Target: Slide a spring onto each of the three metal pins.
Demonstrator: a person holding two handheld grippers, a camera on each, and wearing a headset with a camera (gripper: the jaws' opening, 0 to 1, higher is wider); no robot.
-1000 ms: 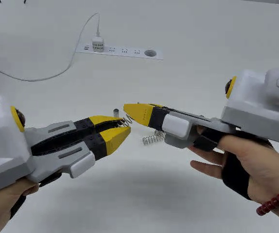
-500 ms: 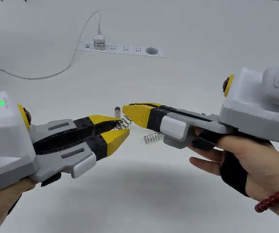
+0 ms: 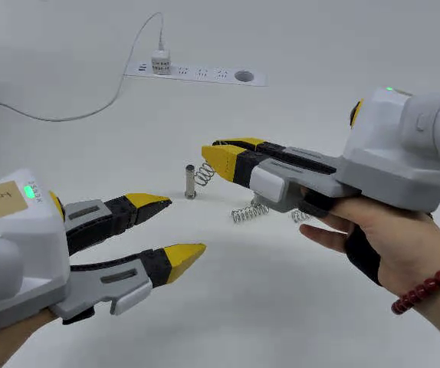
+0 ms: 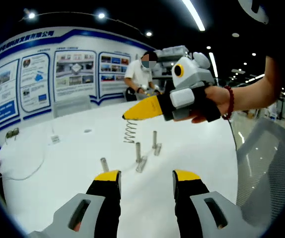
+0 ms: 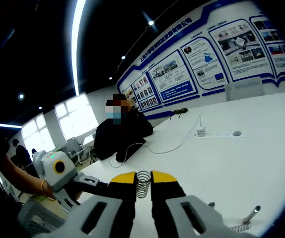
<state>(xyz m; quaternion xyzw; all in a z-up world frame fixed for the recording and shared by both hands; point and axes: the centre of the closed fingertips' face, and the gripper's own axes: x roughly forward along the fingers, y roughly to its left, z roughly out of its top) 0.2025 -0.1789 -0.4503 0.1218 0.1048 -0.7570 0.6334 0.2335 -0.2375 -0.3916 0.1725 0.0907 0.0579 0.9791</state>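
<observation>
Three pins (image 4: 138, 150) sit before the left gripper (image 4: 146, 174), fingers (image 4: 107, 176) apart (right gripper (image 5: 143, 176) pinches a spring (image 5: 142, 184)).

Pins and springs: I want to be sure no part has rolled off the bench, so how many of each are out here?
Pins: 3, standing on the table
Springs: 3, with one spring held in the right gripper and two lying on the table
Total: 6

Bright, even light; fisheye-warped gripper views.
</observation>
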